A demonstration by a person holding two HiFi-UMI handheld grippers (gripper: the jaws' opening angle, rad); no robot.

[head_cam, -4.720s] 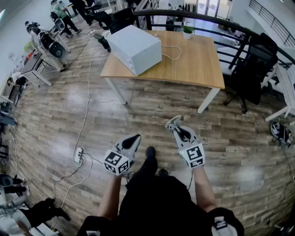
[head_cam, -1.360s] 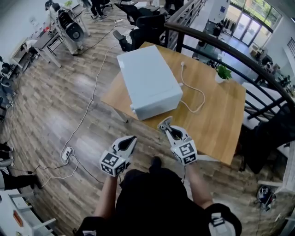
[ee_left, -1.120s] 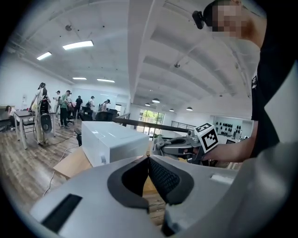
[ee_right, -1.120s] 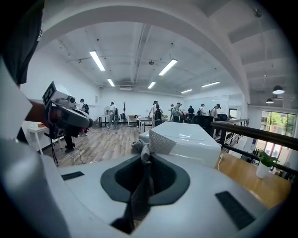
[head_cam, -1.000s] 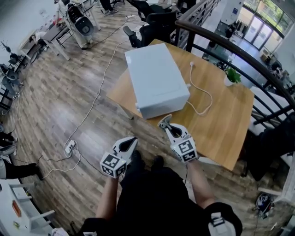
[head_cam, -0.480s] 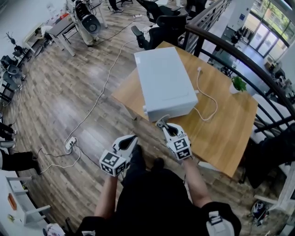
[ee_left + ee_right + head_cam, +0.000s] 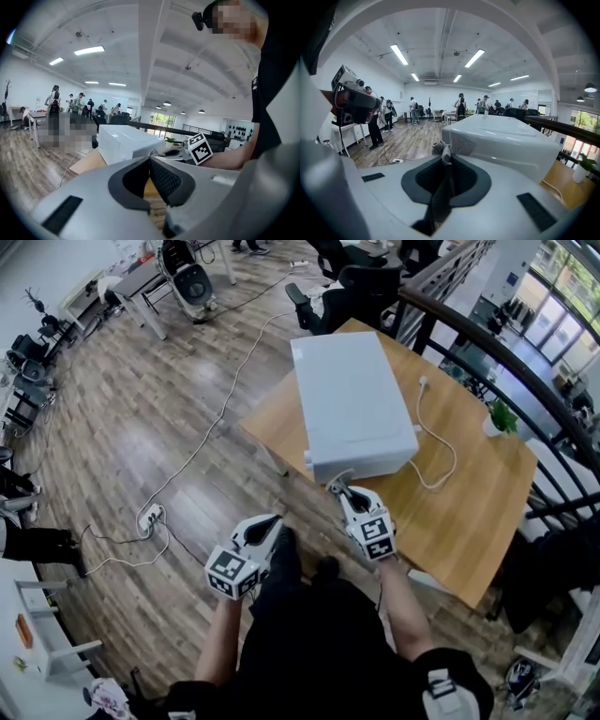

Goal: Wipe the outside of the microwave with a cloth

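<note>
- My right gripper [image 7: 337,489] is clamped on the cloth [image 7: 439,187]; a grey strip of it runs down between the jaws, with a small tuft past the tips
- My left gripper [image 7: 275,521] is closed on nothing and hangs low over the floor, apart from the table [image 7: 469,521]
- The microwave [image 7: 352,409] sits on the table's near-left part, its near end close to the table edge; my right tips are just beside that end, and I cannot tell whether the cloth touches it
- Risk: so little cloth shows past the tips that, I judge, hard jaw might rub the casing instead, or a drag could pull the cloth free
- Risk: a firm push along the casing might slide the microwave on the smooth wood, and my left is not bracing it
- Risk: the white cable [image 7: 441,442] loops on the table just right of the microwave, and a sweep down that side could snag it
- Room: the top and near end look open; bare table lies to the right; the railing [image 7: 525,362] bounds the far side
- Underfoot, a floor lead and power strip [image 7: 150,517] lie to my left, well apart from the table
</note>
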